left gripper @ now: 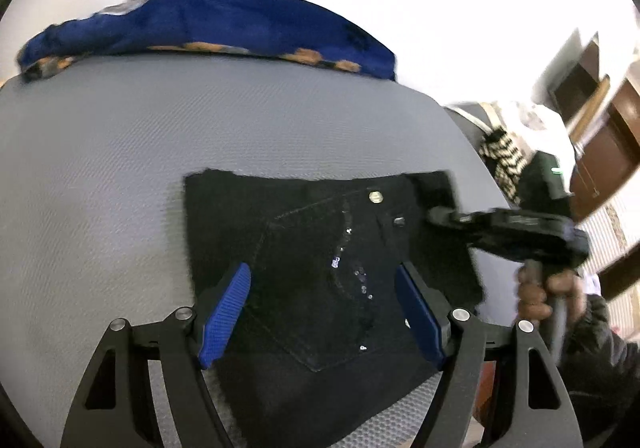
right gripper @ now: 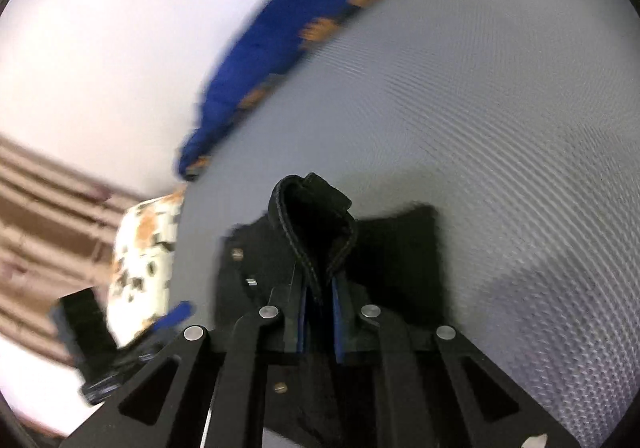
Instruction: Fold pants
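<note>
Black pants (left gripper: pixel 320 248) lie folded on a grey textured surface (left gripper: pixel 100 168), with a pocket, rivets and sequins facing up. My left gripper (left gripper: pixel 324 288) is open just above them, its blue pads (left gripper: pixel 226 312) spread to either side of the pocket. My right gripper (right gripper: pixel 320 312) is shut on a fold of the black pants (right gripper: pixel 316 232) and lifts it off the surface. In the left wrist view the right gripper (left gripper: pixel 440 216) sits at the pants' right edge, held by a hand.
A blue cushion with orange pattern (left gripper: pixel 208 28) lies along the far edge of the surface and shows in the right wrist view (right gripper: pixel 288 60). Patterned fabric (right gripper: pixel 144 260) lies off the surface's edge. Brown furniture (left gripper: pixel 600 128) stands at the right.
</note>
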Tool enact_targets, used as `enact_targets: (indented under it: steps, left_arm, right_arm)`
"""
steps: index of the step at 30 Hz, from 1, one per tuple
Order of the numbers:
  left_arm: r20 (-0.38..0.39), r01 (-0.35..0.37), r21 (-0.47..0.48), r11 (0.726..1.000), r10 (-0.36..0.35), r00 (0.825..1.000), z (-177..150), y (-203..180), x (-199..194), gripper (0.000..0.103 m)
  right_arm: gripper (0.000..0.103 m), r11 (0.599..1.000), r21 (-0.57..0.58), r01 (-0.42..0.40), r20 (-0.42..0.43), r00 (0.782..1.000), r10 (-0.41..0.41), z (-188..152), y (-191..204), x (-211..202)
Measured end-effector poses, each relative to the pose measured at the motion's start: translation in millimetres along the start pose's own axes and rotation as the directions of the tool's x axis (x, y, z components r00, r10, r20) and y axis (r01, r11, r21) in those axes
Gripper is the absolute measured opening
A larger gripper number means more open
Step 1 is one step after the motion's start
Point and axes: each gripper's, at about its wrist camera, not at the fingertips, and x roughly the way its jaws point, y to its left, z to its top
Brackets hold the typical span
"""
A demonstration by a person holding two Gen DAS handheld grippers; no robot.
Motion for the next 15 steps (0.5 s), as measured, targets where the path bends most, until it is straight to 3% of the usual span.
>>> enact_targets:
  steps: [3, 5, 7, 15]
  left_arm:
    - [-0.085, 0.028, 0.031, 0.999, -0.026, 0.996, -3.3, -3.9, 25.6, 0.075]
    - [-0.129, 0.014, 0.028, 1.0, -0.011, 0.992, -8.6, -2.1, 40.8, 0.075]
    - [-0.148, 0.005, 0.032, 0.999, -0.001, 0.989, -12.3, 2.0, 53.4, 0.075]
    - [-0.151, 0.031, 0.032, 0.999, -0.025, 0.988, -19.8, 1.3, 46.3, 0.075]
  right_arm:
    - [0.016, 0.999, 0.052, -0.017, -0.021, 1.0, 0.018, -0.7, -7.8, 7.1]
    - [0.029, 0.999, 0.035, -0.012, -0.039, 0.999, 0.014, 0.6, -6.1, 0.9]
    - [0.034, 1.0, 0.004, 0.013, -0.04, 0.999, -0.013, -1.5, -7.9, -13.5]
    - [0.034, 0.999, -0.019, 0.031, -0.087, 0.996, -0.032, -45.8, -3.9, -53.1]
